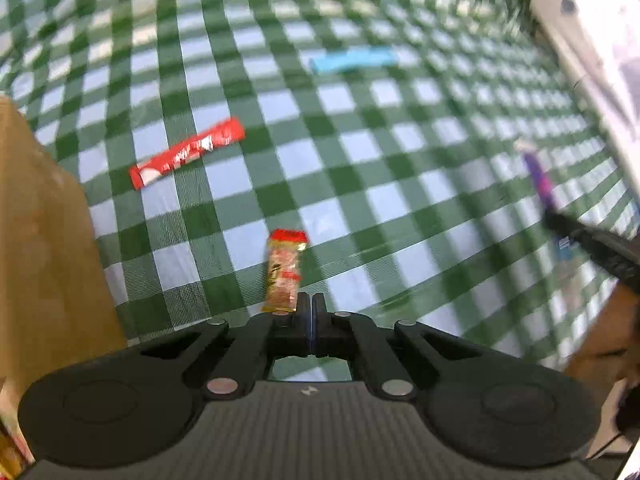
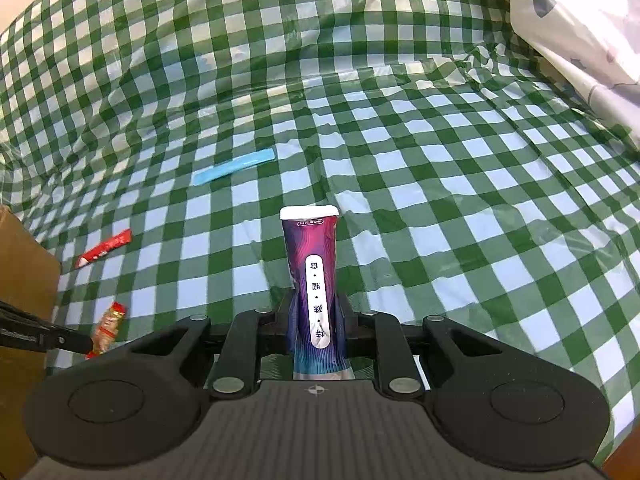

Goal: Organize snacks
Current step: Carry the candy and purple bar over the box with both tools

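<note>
My left gripper (image 1: 310, 304) is shut on the end of a gold and red snack packet (image 1: 284, 270), held above the green checked cloth; it also shows in the right wrist view (image 2: 107, 330). My right gripper (image 2: 316, 312) is shut on a purple snack packet (image 2: 314, 276) with a white end, also seen in the left wrist view (image 1: 540, 176). A red stick packet (image 1: 188, 152) and a light blue stick packet (image 1: 354, 59) lie on the cloth ahead; both show in the right wrist view, the red (image 2: 105, 248) and the blue (image 2: 234, 167).
A brown cardboard box (image 1: 44, 240) stands at the left, also at the left edge of the right wrist view (image 2: 24, 280). A white patterned cloth (image 2: 576, 28) lies at the far right. The checked tablecloth (image 2: 440, 184) is wrinkled.
</note>
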Demonstrator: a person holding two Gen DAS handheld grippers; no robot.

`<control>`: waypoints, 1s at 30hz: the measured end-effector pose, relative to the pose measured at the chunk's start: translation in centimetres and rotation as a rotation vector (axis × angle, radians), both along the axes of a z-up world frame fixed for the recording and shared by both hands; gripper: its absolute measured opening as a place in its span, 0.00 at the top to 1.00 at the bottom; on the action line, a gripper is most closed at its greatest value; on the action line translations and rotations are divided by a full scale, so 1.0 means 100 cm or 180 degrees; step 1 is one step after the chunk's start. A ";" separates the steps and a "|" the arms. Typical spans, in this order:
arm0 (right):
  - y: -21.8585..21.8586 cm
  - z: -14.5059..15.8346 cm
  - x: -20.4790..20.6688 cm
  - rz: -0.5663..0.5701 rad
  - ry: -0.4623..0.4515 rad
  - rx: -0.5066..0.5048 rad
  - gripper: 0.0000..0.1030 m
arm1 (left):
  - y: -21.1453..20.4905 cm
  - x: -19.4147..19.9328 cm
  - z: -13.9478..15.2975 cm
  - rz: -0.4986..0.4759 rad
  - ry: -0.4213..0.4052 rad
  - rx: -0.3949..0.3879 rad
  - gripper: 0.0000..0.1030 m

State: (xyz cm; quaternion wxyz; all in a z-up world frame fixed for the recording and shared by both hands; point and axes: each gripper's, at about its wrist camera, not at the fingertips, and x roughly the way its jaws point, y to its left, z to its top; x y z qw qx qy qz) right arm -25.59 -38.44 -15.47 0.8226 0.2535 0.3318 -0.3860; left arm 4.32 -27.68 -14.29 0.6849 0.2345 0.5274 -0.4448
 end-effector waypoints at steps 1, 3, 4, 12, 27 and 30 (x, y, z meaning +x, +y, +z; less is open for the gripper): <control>0.004 0.003 0.000 -0.0029 -0.0043 0.0009 0.81 | 0.006 -0.003 0.011 0.0022 -0.0011 -0.0084 1.00; 0.014 0.011 0.000 -0.0035 -0.0128 0.0014 0.81 | 0.020 -0.011 0.034 0.0060 -0.0042 -0.0252 1.00; 0.020 0.015 0.001 -0.0028 -0.0158 0.0007 0.81 | 0.030 -0.015 0.047 0.0072 -0.0070 -0.0350 1.00; 0.062 0.039 0.003 0.0074 -0.0278 -0.0084 0.81 | 0.025 -0.007 0.046 0.0172 -0.0048 -0.0225 0.87; 0.042 0.009 -0.011 -0.0178 -0.0130 0.0091 0.81 | -0.035 0.019 -0.048 0.0331 -0.0007 0.0385 0.83; 0.041 0.008 -0.010 -0.0224 -0.0117 0.0110 0.81 | -0.018 0.013 -0.027 0.0441 -0.0029 0.0274 0.83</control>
